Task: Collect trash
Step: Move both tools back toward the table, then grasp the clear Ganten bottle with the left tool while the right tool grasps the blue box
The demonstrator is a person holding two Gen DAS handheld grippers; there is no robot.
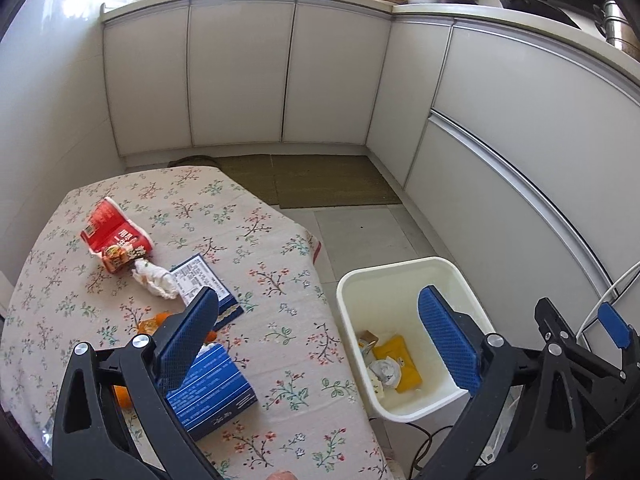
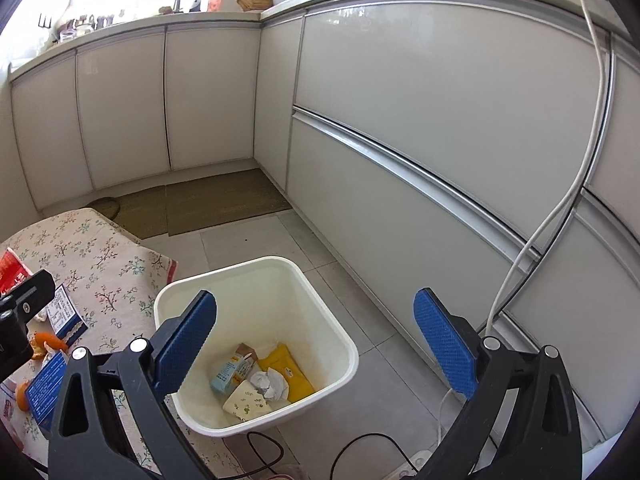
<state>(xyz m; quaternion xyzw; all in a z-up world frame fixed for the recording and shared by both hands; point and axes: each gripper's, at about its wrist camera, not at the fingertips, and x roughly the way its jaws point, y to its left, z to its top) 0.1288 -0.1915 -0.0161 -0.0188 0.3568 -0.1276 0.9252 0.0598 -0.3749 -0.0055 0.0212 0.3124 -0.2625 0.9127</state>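
Note:
A white bin stands on the floor right of the table; inside lie a yellow packet, a small carton and crumpled paper. On the floral tablecloth lie a red wrapper, a crumpled tissue, a blue card, orange peel and a blue box. My left gripper is open and empty, straddling the table edge and the bin. My right gripper is open and empty above the bin.
White kitchen cabinets run along the back and right. A brown mat lies on the tiled floor. A white cable hangs down the right cabinets and black cables lie on the floor by the bin.

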